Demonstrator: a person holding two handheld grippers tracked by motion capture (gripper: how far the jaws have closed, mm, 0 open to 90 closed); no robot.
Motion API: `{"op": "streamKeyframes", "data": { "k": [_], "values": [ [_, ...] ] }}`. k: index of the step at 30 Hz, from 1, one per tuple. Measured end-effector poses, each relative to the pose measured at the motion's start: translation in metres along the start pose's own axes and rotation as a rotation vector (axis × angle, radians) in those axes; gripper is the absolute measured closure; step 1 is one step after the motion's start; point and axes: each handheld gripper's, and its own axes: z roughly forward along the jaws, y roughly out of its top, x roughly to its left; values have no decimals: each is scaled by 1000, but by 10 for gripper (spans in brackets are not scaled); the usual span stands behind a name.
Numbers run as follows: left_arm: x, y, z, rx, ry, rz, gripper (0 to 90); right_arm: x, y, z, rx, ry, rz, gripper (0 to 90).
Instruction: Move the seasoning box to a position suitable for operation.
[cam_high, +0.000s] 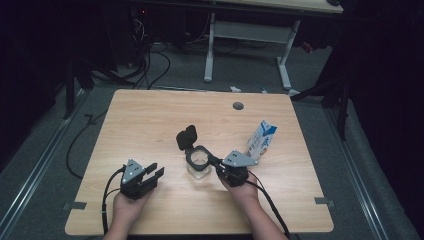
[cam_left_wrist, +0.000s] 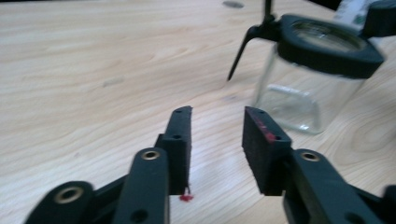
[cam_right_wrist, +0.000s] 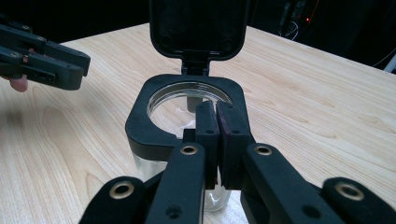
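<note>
A light wooden worktop stands on grey floor in a dark room, with a white-legged desk behind. The right gripper has its jaws pressed together at the black rim of a clear glass jar; whether they pinch the rim I cannot tell. The jar's hinged lid stands open. The left gripper, jaws apart and empty, hovers left of the jar. A blue-white carton stands near, to the right.
</note>
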Motion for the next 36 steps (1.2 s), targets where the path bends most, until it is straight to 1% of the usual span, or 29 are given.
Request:
{"op": "streamKeyframes", "data": {
  "k": [1, 2, 3, 5, 6, 7, 8, 9, 10, 11, 12, 13, 14, 15, 16, 19, 20, 22, 23, 24, 25, 26, 27, 29, 30, 31, 32, 33, 36],
  "values": [
    [0, 0, 0, -2, 13, 8, 597, 0, 0, 0, -1, 6, -1, 857],
    [0, 0, 0, -2, 13, 8, 584, 0, 0, 0, -1, 6, -1, 857],
    [1, -1, 1, -3, 22, 10, 571, -1, 1, 0, 6, 16, 6, 787],
    [1, -5, 3, 3, 8, -6, 562, 0, 1, -5, 12, -15, -8, 763],
    [1, -5, 3, 3, 8, -6, 557, 0, 1, -5, 12, -15, -8, 763],
    [-1, -6, 4, 8, 9, 22, 555, -2, -2, -15, -1, -37, -8, 743],
    [-1, -6, 4, 8, 9, 22, 552, -2, -2, -15, -1, -37, -8, 743],
    [-2, -6, 4, 3, 10, 28, 552, -4, -4, -20, 1, -59, 1, 728],
    [-2, -6, 3, -9, 5, 21, 550, -10, -11, -32, -1, -91, 27, 709],
    [-2, -5, 2, -14, 1, 16, 550, -13, -16, -37, -3, -110, 39, 702],
    [-2, -5, 2, -14, 1, 16, 550, -13, -16, -37, -3, -110, 39, 702],
    [-3, -5, 3, -16, 0, 15, 545, -19, -24, -47, 24, -140, 52, 698],
    [-4, -5, 3, -17, 1, 17, 545, -19, -24, -47, 24, -140, 52, 698],
    [-5, -4, 3, -15, 5, 31, 540, -25, -33, -57, 38, -181, 59, 687],
    [-5, -4, 3, -15, 5, 31, 539, -28, -37, -62, 43, -197, 65, 678],
    [-8, -3, 4, -24, -2, 42, 538, -41, -47, -74, 51, -247, 108, 655],
    [-8, -3, 4, -24, -2, 42, 538, -41, -47, -74, 51, -247, 108, 655],
    [-8, -3, 6, -26, -2, 40, 538, -50, -52, -80, 61, -282, 145, 632],
    [-8, -3, 6, -22, 2, 40, 538, -58, -56, -85, 61, -309, 182, 620],
    [-8, -3, 6, -22, 2, 40, 538, -58, -56, -85, 61, -309, 182, 620],
    [-8, -3, 6, -22, 3, 40, 538, -65, -58, -87, 64, -330, 213, 592],
    [-7, -3, 5, -24, 10, 40, 538, -67, -59, -87, 71, -340, 225, 565],
    [-7, -3, 5, -24, 10, 40, 538, -67, -59, -87, 71, -340, 225, 565],
    [-6, -3, 4, -30, 7, 31, 538, -70, -60, -85, 77, -361, 256, 472],
    [-5, -3, 3, -33, 8, 26, 538, -71, -61, -81, 86, -388, 270, 384],
    [-4, -4, 2, -35, 8, 17, 538, -72, -61, -79, 89, -397, 276, 346],
    [-4, -4, 2, -35, 8, 17, 538, -72, -61, -79, 89, -397, 276, 346],
    [-3, -4, 2, -39, 10, 12, 538, -75, -59, -74, 92, -418, 286, 287],
    [-3, -4, 1, -40, 11, 11, 538, -83, -56, -65, 92, -430, 314, 246]
  ]
}}
